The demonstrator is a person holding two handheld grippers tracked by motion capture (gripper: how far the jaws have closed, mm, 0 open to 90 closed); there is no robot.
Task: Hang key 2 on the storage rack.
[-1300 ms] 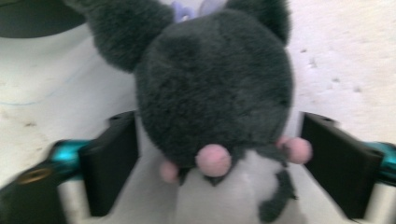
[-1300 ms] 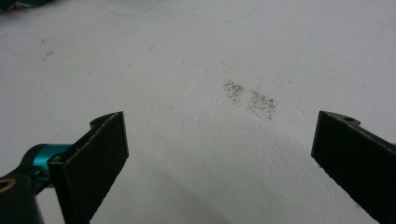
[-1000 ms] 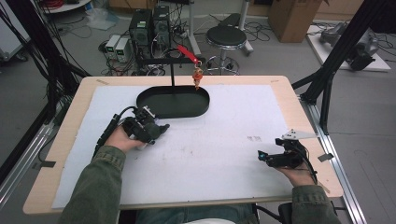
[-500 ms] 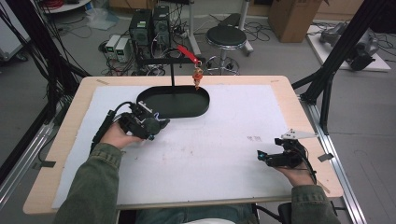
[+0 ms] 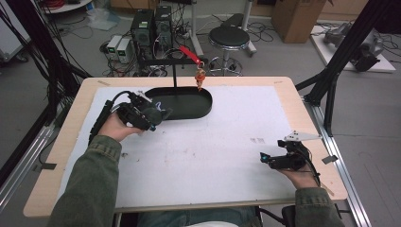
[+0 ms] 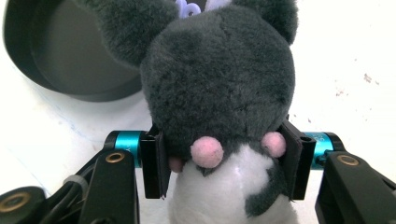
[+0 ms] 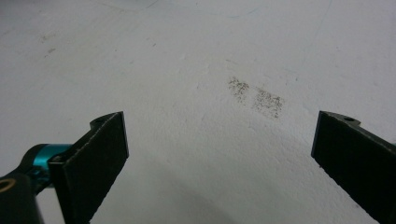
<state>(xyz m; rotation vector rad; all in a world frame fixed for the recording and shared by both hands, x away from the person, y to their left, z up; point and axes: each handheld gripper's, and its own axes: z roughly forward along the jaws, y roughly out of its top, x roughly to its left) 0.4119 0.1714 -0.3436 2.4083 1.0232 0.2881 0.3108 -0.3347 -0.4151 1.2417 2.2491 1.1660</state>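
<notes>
Clamping a grey plush mouse (image 6: 219,93), the left tongs (image 6: 224,163) hover by the black tray (image 5: 189,106); right tongs (image 7: 219,158) gape.

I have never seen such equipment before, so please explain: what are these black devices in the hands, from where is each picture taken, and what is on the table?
A person sits at a table and holds a hand-operated black gripper with two jaws in each hand; there is no robot arm. The high view looks down from above the person's side. The other two pictures come from small cameras riding on each gripper, looking along its jaws.

The left gripper is closed on a grey plush toy animal with white belly and pink spots; the pads press both of its sides. The right gripper is open and holds nothing, low over the white table cover.

On the table lies a black oval tray. A thin black stand rises from it, and a small orange pendant on a red strap hangs from its top.
</notes>
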